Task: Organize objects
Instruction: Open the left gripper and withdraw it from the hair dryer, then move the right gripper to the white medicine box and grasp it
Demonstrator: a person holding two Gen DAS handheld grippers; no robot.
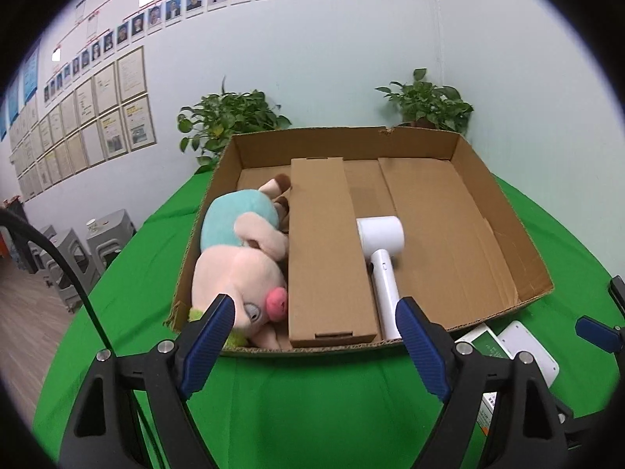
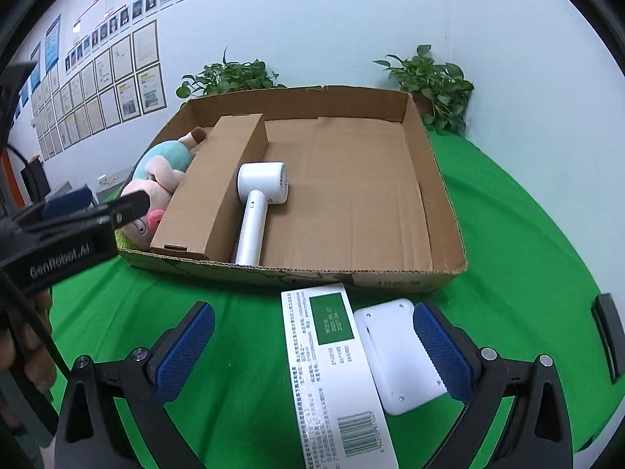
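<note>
Landmark: cardboard tray (image 2: 437, 191), holding plush, long carton and hair dryer.
Item: white labelled box (image 2: 332, 367), outside the tray's near wall, long axis pointing away from it.
Right gripper (image 2: 312, 351): open, empty, straddling the box; nearer.
Left gripper (image 1: 316, 336): open, empty.

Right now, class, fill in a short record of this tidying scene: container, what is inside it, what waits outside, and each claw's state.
container: open cardboard tray on green cloth
inside, left to right: plush pig, long brown carton, white hair dryer
outside, near front wall: white labelled box, white flat device
left claw: open, empty
right claw: open, over the two white items, gripping nothing
</note>
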